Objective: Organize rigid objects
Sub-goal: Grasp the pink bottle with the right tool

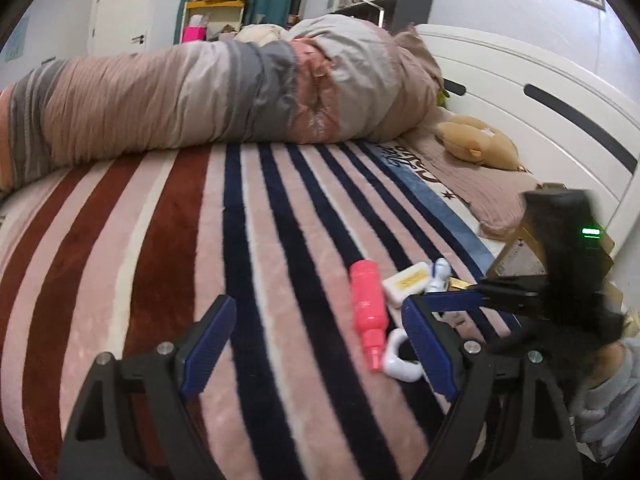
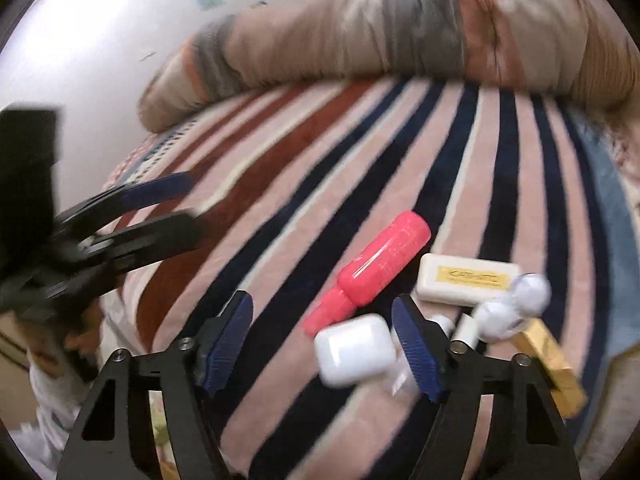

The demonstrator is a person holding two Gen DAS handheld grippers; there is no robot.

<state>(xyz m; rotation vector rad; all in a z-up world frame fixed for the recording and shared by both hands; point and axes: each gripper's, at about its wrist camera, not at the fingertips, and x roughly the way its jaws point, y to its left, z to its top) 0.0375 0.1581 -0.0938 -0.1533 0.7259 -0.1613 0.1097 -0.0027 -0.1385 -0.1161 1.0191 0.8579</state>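
Note:
A pink bottle (image 1: 367,312) (image 2: 372,276) lies on the striped blanket (image 1: 200,280). Beside it lie a white box with a yellow label (image 1: 406,281) (image 2: 466,282), a white earbud case (image 2: 354,350) (image 1: 400,356), a white figurine (image 1: 439,274) (image 2: 508,312) and a gold box (image 2: 552,368). My left gripper (image 1: 316,340) is open and empty, just left of the bottle. My right gripper (image 2: 324,344) is open, with the earbud case between its fingers, not gripped. Each gripper shows in the other's view, the right (image 1: 460,296) and the left (image 2: 160,208).
A rolled striped duvet (image 1: 200,92) lies across the far side of the bed. A tan plush toy (image 1: 476,140) sits by the white headboard (image 1: 540,92). The bed's edge is close on the right, with a wall and shelves beyond.

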